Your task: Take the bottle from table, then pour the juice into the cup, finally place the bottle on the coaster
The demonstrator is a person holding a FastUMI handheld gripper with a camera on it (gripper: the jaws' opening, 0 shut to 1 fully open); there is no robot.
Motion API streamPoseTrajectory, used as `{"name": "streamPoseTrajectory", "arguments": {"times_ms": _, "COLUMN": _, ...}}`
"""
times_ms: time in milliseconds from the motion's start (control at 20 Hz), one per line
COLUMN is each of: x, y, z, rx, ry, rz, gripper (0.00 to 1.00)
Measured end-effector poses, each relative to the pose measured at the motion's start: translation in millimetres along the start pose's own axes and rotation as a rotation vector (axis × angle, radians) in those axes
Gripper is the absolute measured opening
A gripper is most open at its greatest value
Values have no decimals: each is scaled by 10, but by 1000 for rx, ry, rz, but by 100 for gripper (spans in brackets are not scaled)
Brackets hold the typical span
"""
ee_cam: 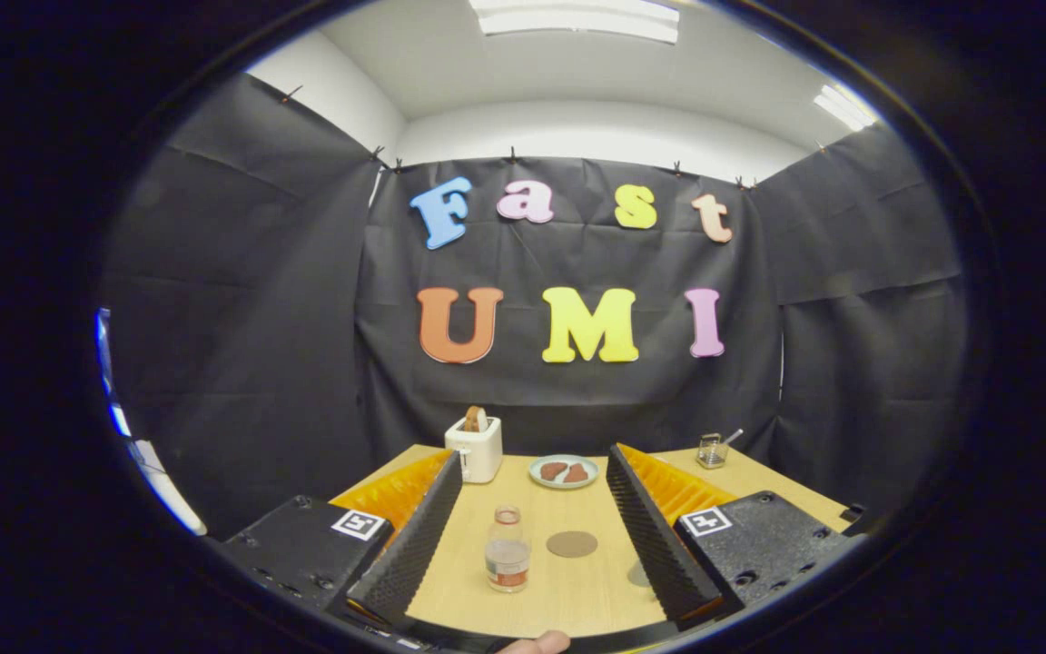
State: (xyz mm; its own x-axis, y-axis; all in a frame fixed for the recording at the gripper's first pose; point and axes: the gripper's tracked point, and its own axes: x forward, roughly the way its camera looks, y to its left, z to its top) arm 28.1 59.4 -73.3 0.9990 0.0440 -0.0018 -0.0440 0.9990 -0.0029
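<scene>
With your black ridged gripper spread wide, the small clear plastic bottle stands ungrasped between its fingers near the wooden table's front edge, so you next advance and close.

White toaster holding toast — plate just beside, wooden table

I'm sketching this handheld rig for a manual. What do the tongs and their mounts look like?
The tongs have two long fingers with black ribbed inner pads and orange ridged outer sides. Each sits on a black block with screw holes and a square black-and-white marker on top. A fingertip of the holder's hand peeks up below. No cables visible.
</scene>
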Motion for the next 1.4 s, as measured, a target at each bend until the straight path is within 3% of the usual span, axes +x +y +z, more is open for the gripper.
{"name": "streamPoseTrajectory", "arguments": {"times_ms": 450, "x": 283, "y": 318, "z": -774, "rx": -4, "ry": 55, "rz": 29, "gripper": 100}}
{"name": "streamPoseTrajectory", "arguments": {"times_ms": 900, "x": 559, "y": 560, "z": -1382, "rx": -29, "ry": 21, "rz": 23, "gripper": 100}}
{"name": "streamPoseTrajectory", "arguments": {"times_ms": 1400, "x": 1045, "y": 450, "z": -2052, "rx": -38, "ry": 78, "rz": -64, "gripper": 100}}
